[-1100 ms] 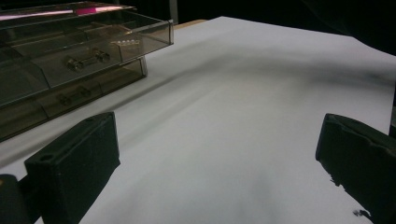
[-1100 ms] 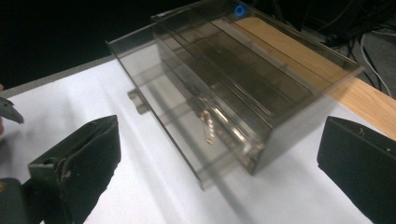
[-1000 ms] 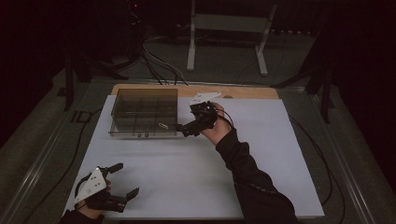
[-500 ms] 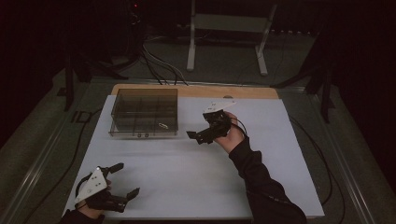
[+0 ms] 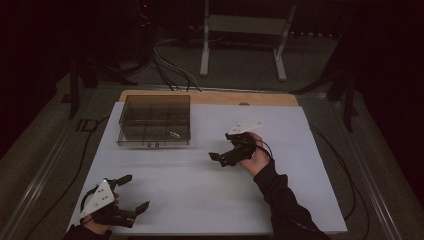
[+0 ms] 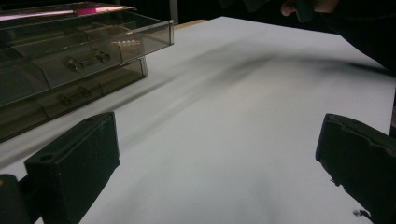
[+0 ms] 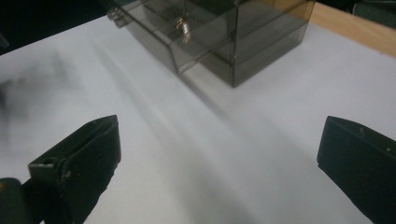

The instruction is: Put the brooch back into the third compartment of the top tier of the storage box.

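A white desk (image 5: 200, 200) carries a smoky clear plastic organizer box (image 5: 155, 120), which sits toward eleven o'clock from the desk's middle, close to the far edge where a strip of bare wood (image 5: 210, 96) shows. Its inside is split into compartments, and one small pale metal piece (image 5: 174, 134) lies in the near right compartment; the dim light leaves it hard to name, though it may be a clip or ring. Two small round latches show on the box's near wall.

The left gripper (image 5: 134, 196) rests at the desk's seven o'clock corner, held in the person's left hand (image 5: 95, 220), with a grey three-cornered plate on top. Its jaws stand wide apart with nothing between them; in the left gripper view they frame bare desk, the box at ten o'clock.

The right gripper (image 5: 220, 158) hovers near three o'clock from the desk's middle, well apart from the box, in the right hand (image 5: 257, 157) of a dark-sleeved arm. Its jaws are spread and empty; the right gripper view has the box at twelve o'clock.
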Motion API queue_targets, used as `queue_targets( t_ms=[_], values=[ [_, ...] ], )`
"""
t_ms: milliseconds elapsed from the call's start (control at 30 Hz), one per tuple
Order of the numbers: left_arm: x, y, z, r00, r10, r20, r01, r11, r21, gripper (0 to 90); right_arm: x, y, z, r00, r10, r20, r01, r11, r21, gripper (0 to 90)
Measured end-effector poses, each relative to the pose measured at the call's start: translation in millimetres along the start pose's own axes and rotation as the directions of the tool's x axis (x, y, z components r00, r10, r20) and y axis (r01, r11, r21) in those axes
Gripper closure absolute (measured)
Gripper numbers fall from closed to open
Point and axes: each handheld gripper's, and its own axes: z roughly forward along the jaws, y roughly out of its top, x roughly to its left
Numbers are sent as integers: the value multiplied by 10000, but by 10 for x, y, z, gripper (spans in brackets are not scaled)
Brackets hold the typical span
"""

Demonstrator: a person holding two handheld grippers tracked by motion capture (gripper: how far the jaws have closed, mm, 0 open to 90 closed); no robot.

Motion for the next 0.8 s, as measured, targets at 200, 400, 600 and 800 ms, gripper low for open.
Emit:
queue_targets(
  t_ms=[200, 400, 600, 800],
  values=[
    [-1, -2, 6, 10000, -1, 13, 1, 10000, 30, 6, 27, -179, -42, 9999, 86, -133, -86, 10000, 29, 0],
    [-5, -2, 6, 10000, 0, 14, 0, 10000, 32, 6, 42, -351, -84, 9997, 194, -164, -194, 9998, 5, 0],
    [-7, -8, 19, 10000, -9, 47, 8, 10000, 70, 6, 52, -611, -151, 9996, 227, -184, -226, 9997, 62, 0],
    [-1, -10, 9, 10000, -9, 23, 9, 10000, 55, 6, 62, -801, -261, 9998, 170, 47, -170, 9998, 101, 0]
  ],
)
